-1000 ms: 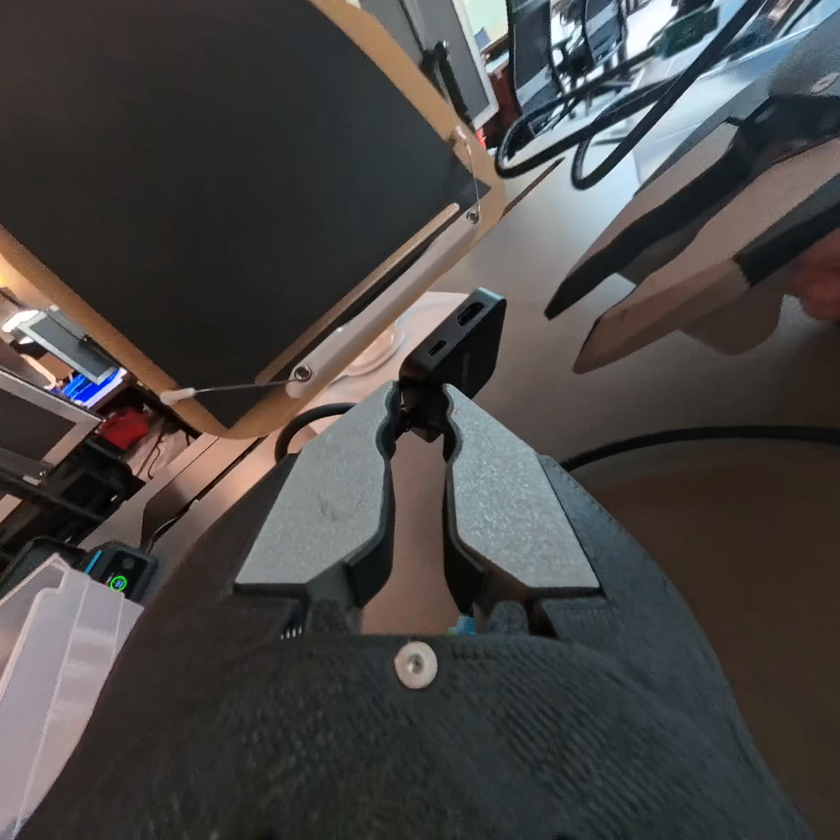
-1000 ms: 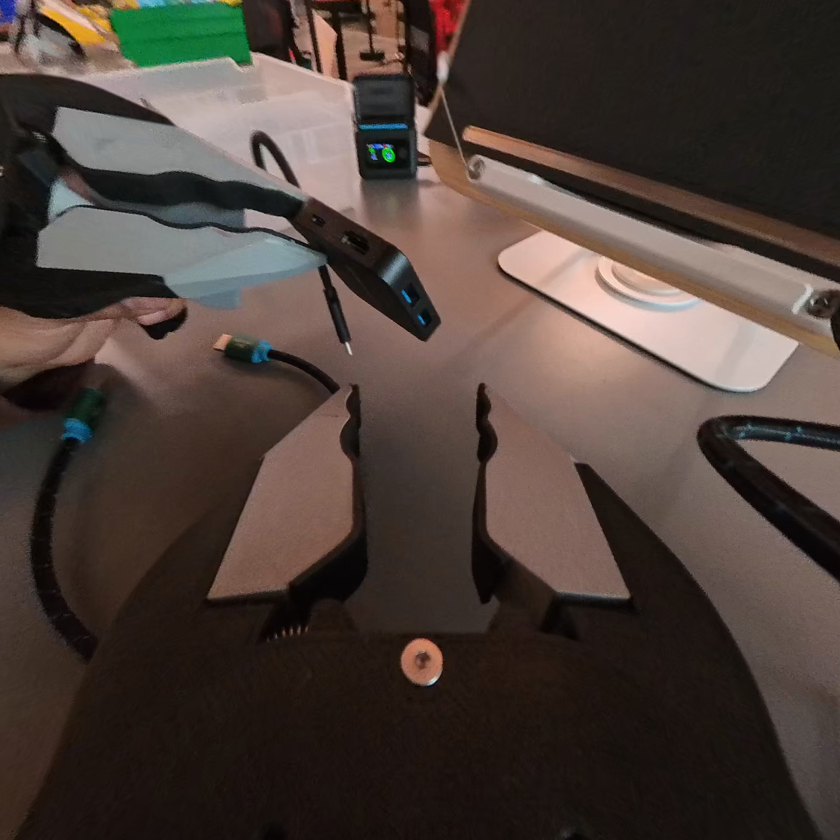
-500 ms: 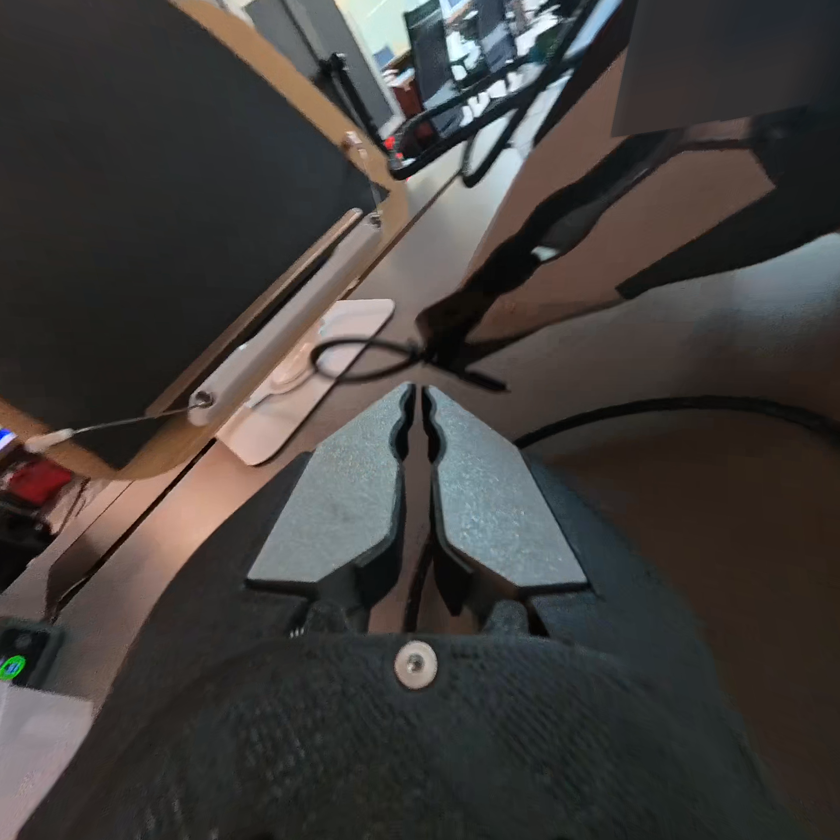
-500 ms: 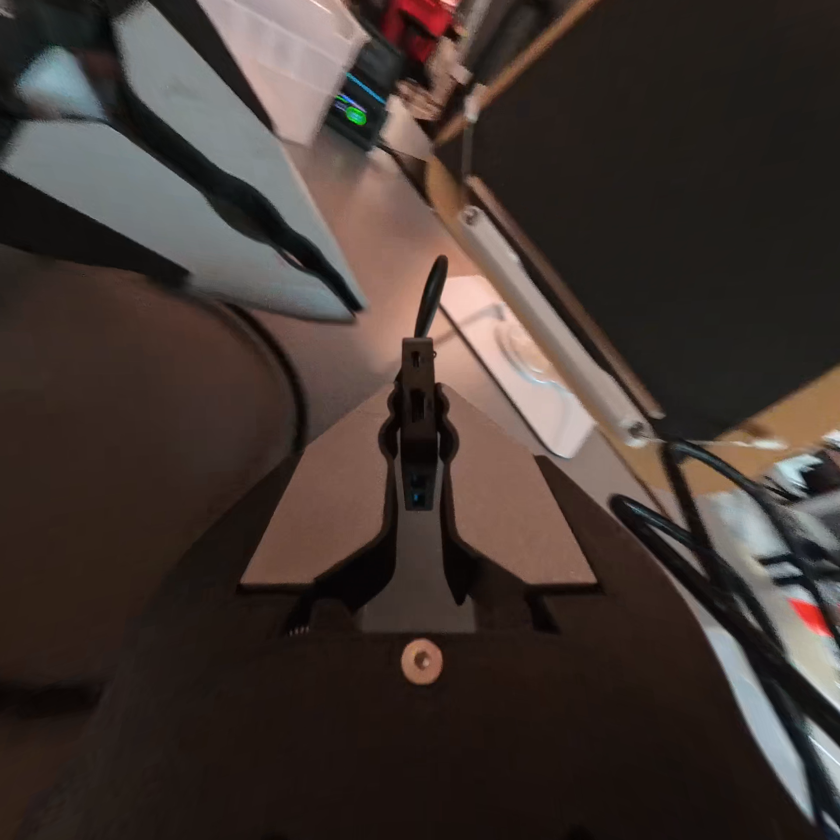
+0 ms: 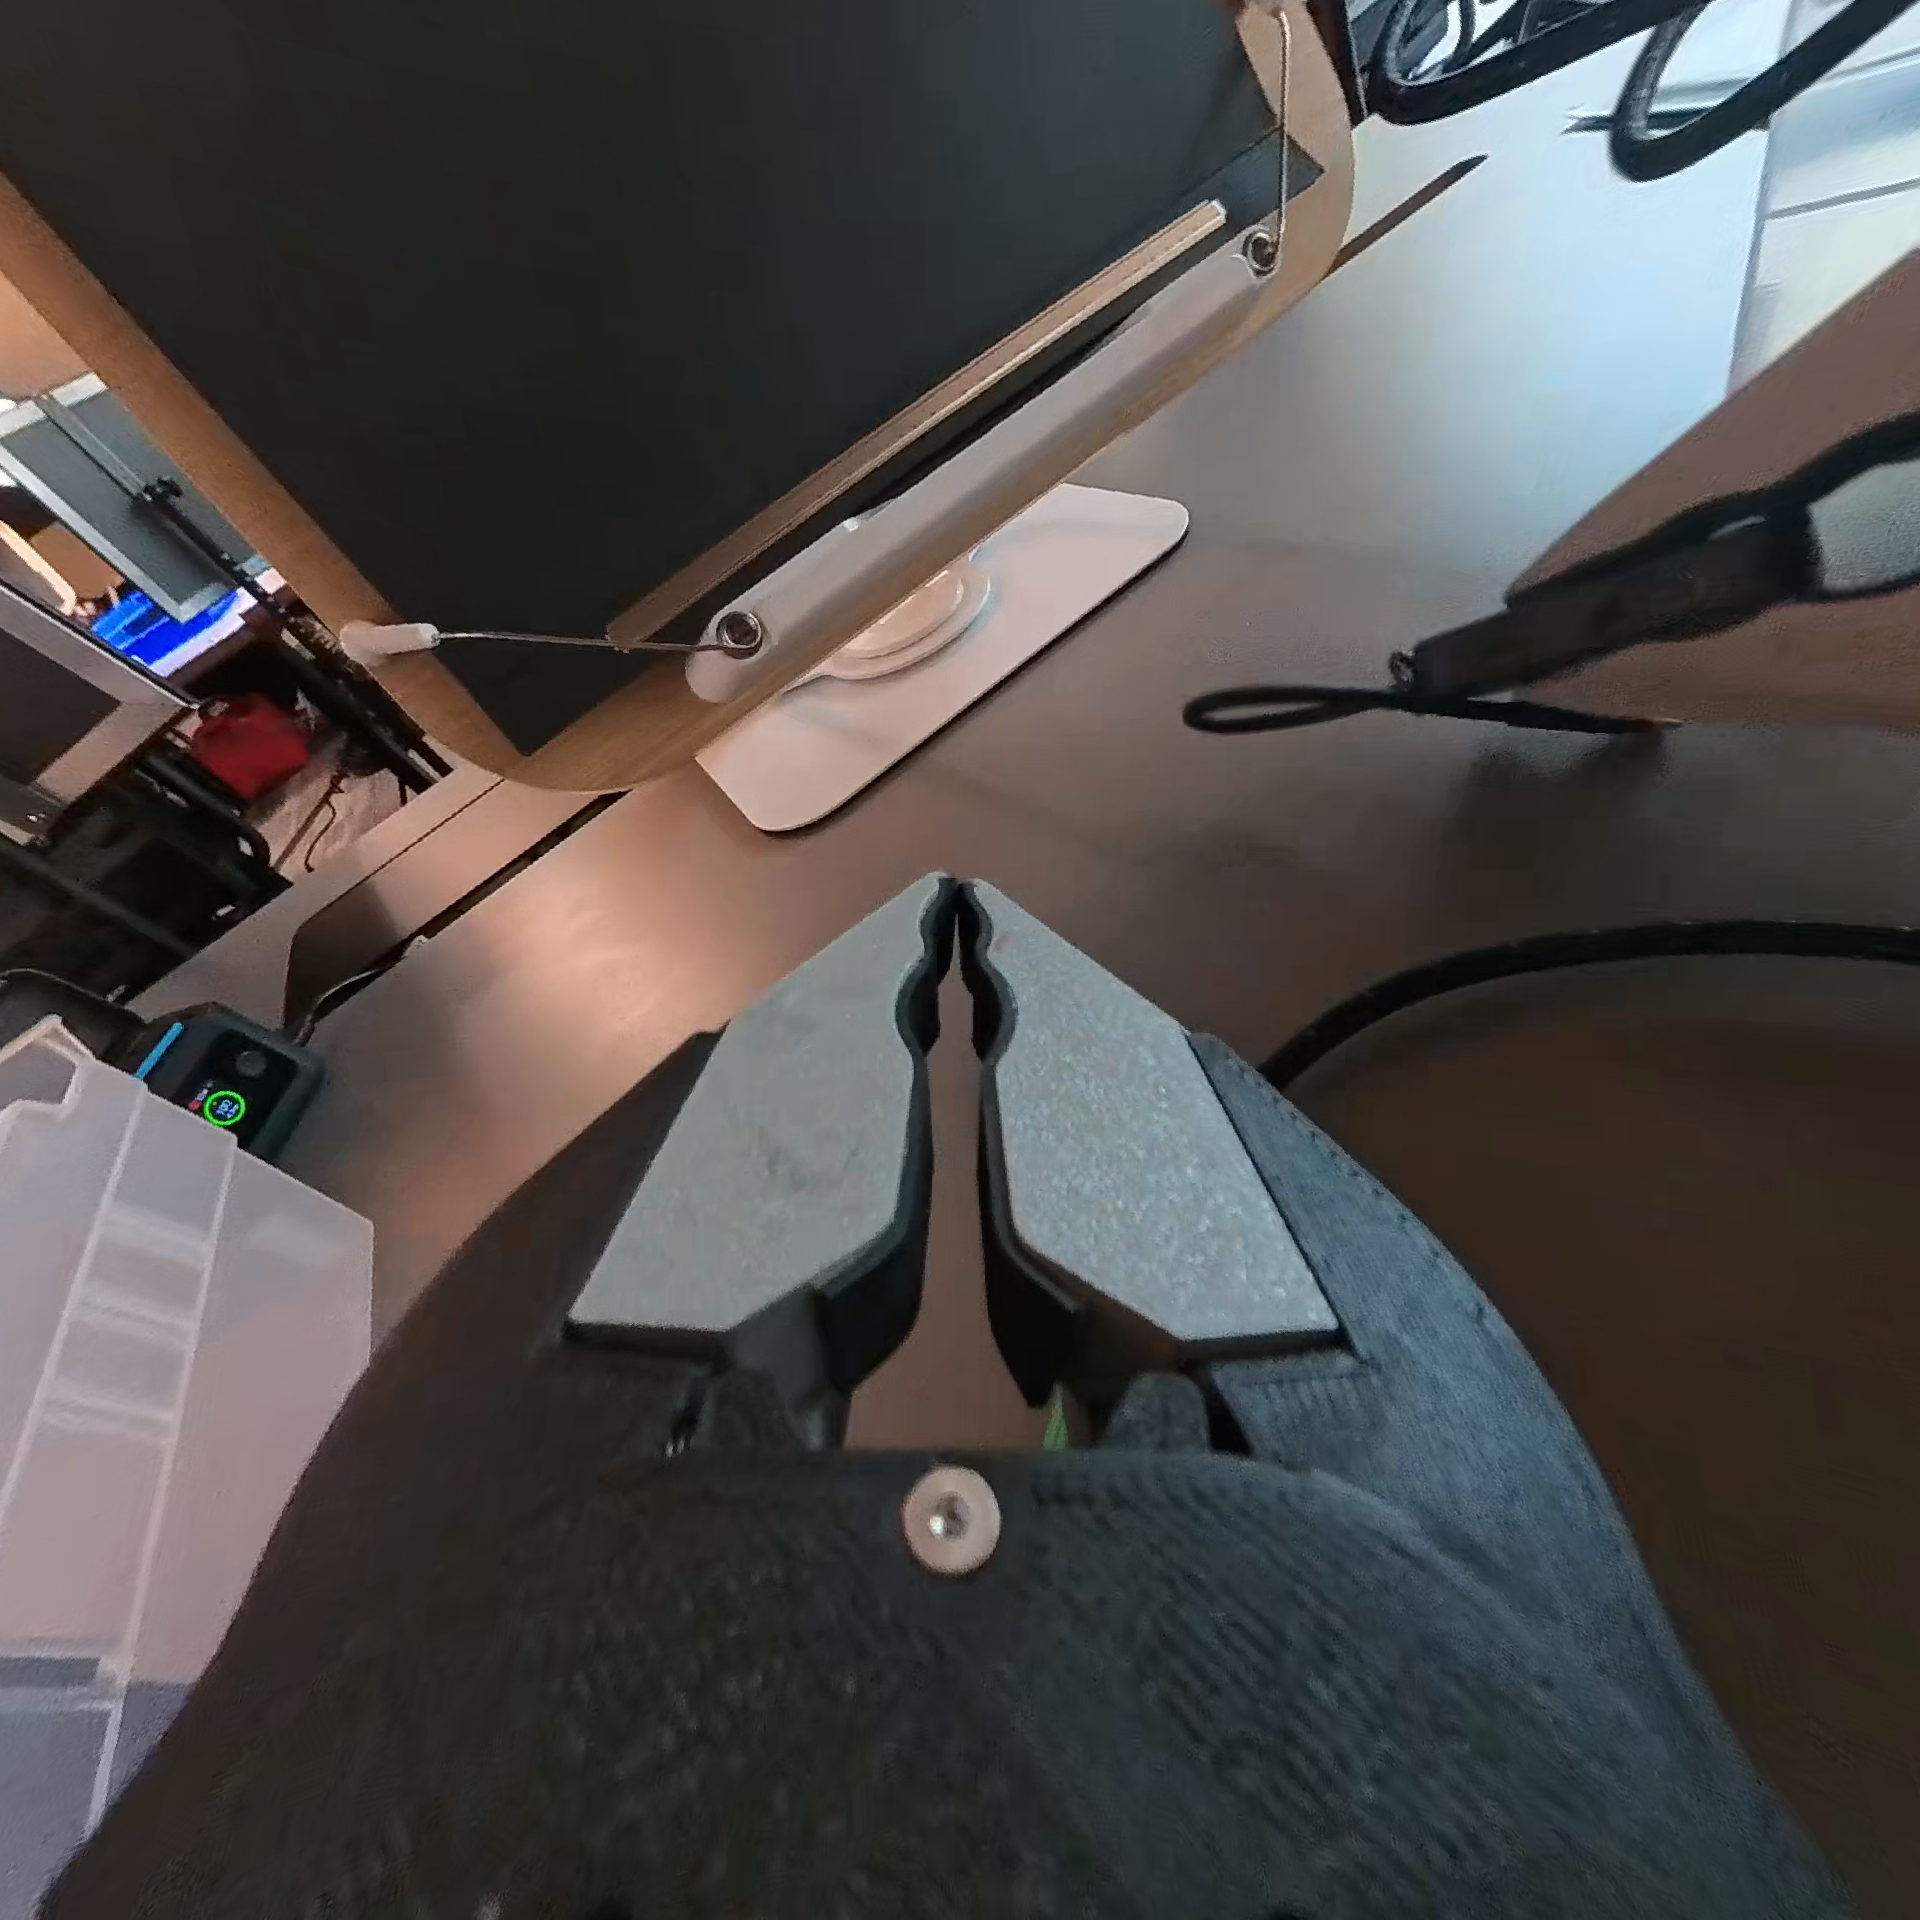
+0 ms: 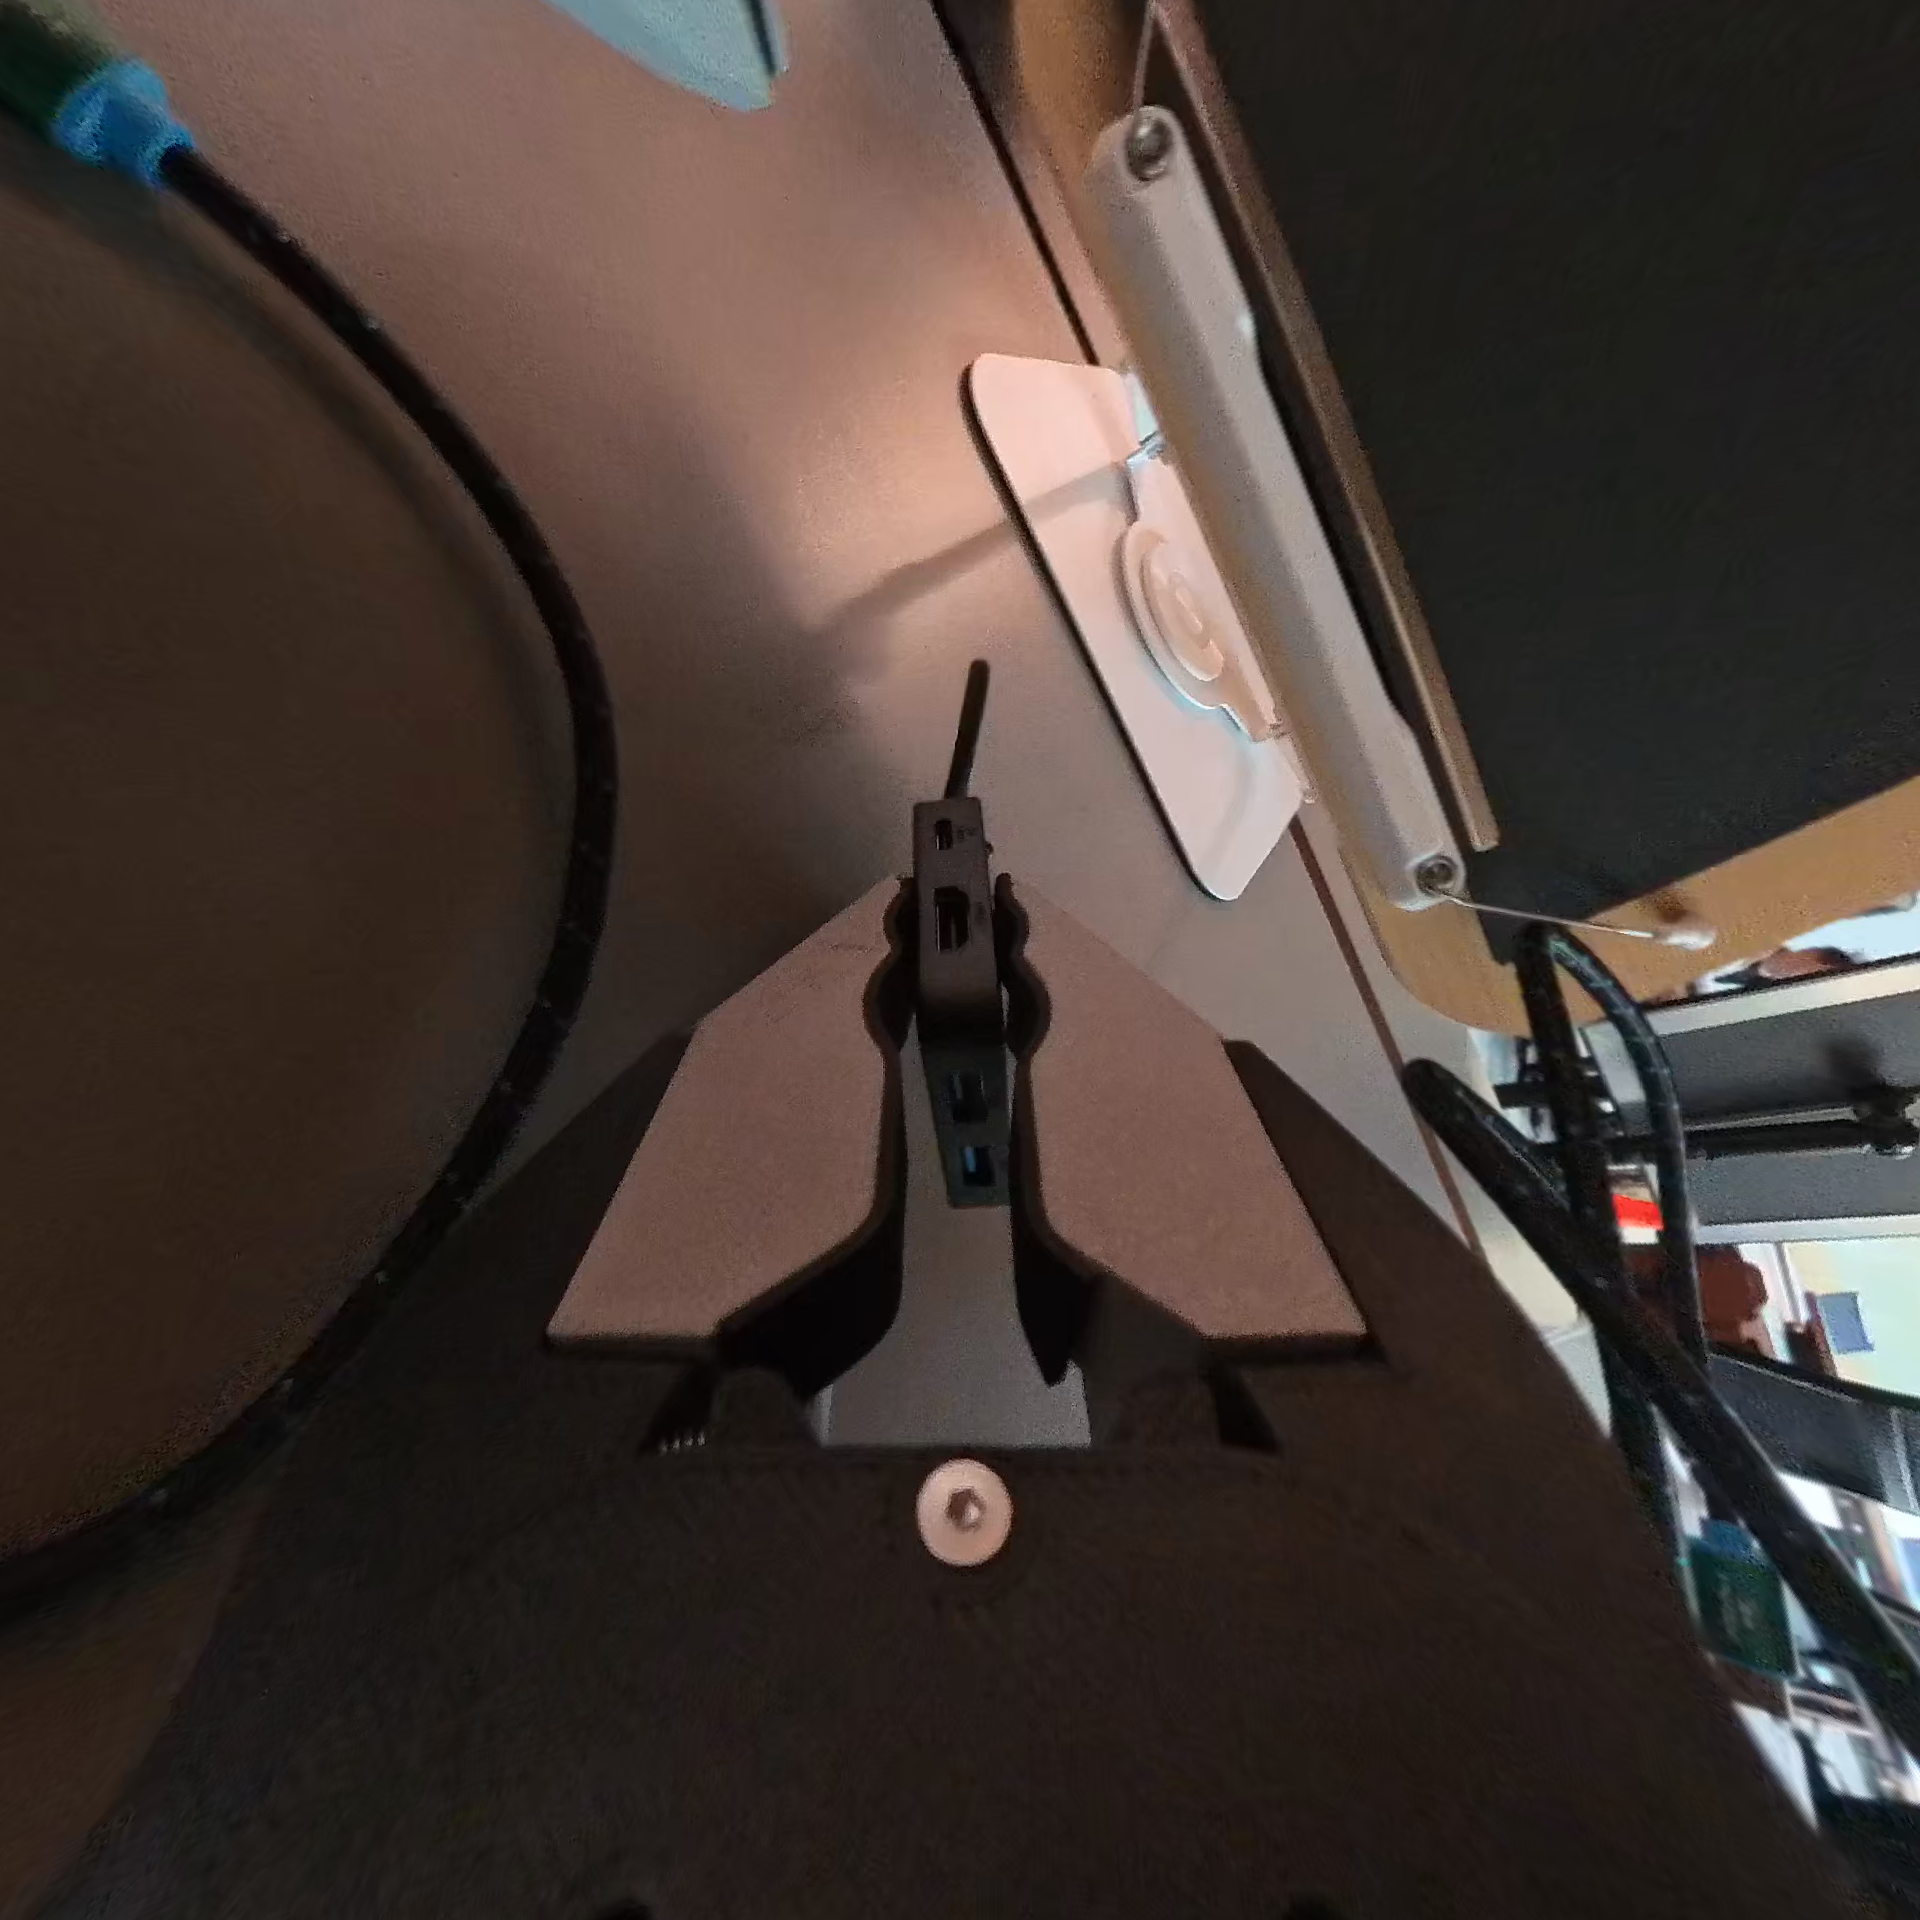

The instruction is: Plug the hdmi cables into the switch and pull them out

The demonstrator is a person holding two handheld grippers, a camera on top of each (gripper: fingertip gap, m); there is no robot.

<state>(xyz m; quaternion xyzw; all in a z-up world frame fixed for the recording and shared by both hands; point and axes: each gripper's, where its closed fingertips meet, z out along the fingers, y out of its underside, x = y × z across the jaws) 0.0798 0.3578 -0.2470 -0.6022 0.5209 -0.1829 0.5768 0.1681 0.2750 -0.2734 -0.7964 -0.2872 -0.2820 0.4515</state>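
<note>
The black switch sits edge-on right in the grip of the right gripper, both fingers pressed against its flat sides, its row of ports facing the camera and its own thin lead running off the far end above the table. From the left wrist view that same gripper shows at the right edge, the thin lead looping out ahead of its tip. The left gripper is clenched tight, tips meeting with nothing between them, hovering over the brown table. A thick black HDMI cable sweeps in a wide arc across the table on the left of the right wrist view, its blue-collared plug lying up in the corner, unplugged. Behind it all stands a dark monitor on a white base; off to the left, a clear plastic bin and a small black device with a lit screen.
</note>
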